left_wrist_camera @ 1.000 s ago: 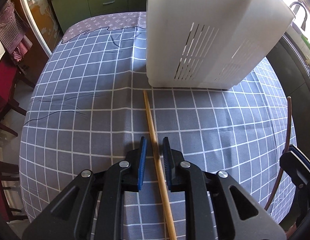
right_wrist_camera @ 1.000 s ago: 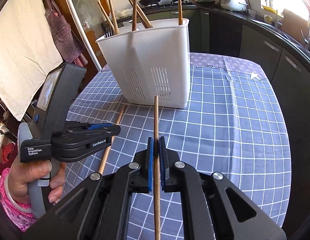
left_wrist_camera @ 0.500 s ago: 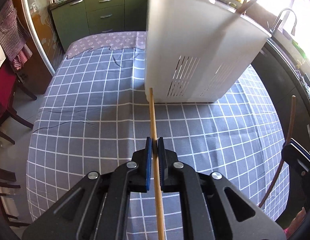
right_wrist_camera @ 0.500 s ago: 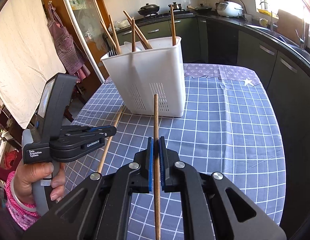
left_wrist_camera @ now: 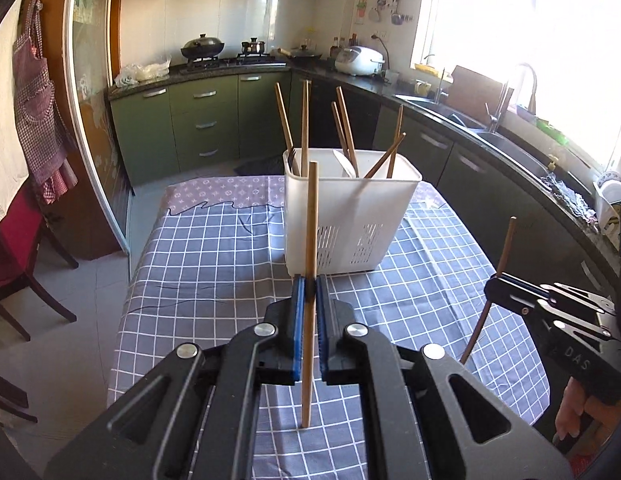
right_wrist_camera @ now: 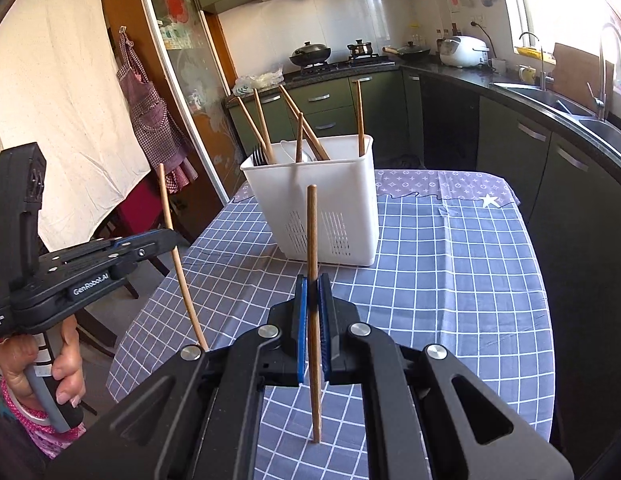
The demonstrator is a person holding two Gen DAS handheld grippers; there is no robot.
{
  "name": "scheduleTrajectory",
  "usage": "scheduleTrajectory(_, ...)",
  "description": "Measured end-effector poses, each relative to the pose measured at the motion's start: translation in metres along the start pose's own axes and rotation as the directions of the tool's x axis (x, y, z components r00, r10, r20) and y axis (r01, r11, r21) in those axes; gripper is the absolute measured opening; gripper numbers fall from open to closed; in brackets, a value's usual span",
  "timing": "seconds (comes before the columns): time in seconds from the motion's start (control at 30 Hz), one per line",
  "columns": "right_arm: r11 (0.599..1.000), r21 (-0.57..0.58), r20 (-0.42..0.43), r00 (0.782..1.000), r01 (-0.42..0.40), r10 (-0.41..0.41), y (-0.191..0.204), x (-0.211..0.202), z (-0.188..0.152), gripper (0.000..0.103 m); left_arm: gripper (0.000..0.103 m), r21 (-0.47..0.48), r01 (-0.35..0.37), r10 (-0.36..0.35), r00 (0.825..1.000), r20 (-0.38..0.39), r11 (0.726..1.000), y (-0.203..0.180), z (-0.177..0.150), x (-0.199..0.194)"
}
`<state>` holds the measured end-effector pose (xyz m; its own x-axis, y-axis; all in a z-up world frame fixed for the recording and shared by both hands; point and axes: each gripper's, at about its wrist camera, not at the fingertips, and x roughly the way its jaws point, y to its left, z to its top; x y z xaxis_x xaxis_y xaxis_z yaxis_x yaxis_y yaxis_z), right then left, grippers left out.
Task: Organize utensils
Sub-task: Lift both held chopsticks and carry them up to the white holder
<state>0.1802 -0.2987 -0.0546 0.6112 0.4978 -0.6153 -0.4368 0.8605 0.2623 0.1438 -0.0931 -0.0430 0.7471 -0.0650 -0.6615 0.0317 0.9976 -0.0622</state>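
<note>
My left gripper (left_wrist_camera: 309, 286) is shut on a light wooden chopstick (left_wrist_camera: 310, 224) and holds it upright above the table. My right gripper (right_wrist_camera: 312, 286) is shut on a darker wooden chopstick (right_wrist_camera: 311, 232), also upright. A white utensil holder (left_wrist_camera: 350, 216) stands on the table ahead of both, with several chopsticks, a fork and a white spoon in it. It also shows in the right wrist view (right_wrist_camera: 322, 208). The right gripper (left_wrist_camera: 495, 280) with its chopstick shows at the right of the left wrist view, and the left gripper (right_wrist_camera: 172, 238) at the left of the right wrist view.
The table has a blue-grey checked cloth (left_wrist_camera: 214, 248). Dark red chairs (left_wrist_camera: 14, 248) stand at its left. Green kitchen cabinets (left_wrist_camera: 198, 120) and a counter with a sink (left_wrist_camera: 462, 120) run behind and along the right.
My left gripper shut on the light chopstick that lay on the cloth and lifted it upright. Both grippers rose and tilted up, so the holder now looks farther and lower.
</note>
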Motion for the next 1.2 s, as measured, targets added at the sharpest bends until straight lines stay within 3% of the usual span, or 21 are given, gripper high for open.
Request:
scheduleTrajectory(0.77,1.0,-0.026,0.016,1.0,-0.012,0.012,0.005,-0.003,0.006,0.006,0.006,0.031,0.009,-0.01,0.999,0.032,0.999,-0.002,0.009,-0.012)
scheduleTrajectory(1.2,0.995,-0.095,0.103,0.994,-0.027,0.037,0.017,-0.031,0.073,0.006,0.006,0.082,0.083,-0.089,0.994,0.069,0.993,-0.007,0.061,-0.034)
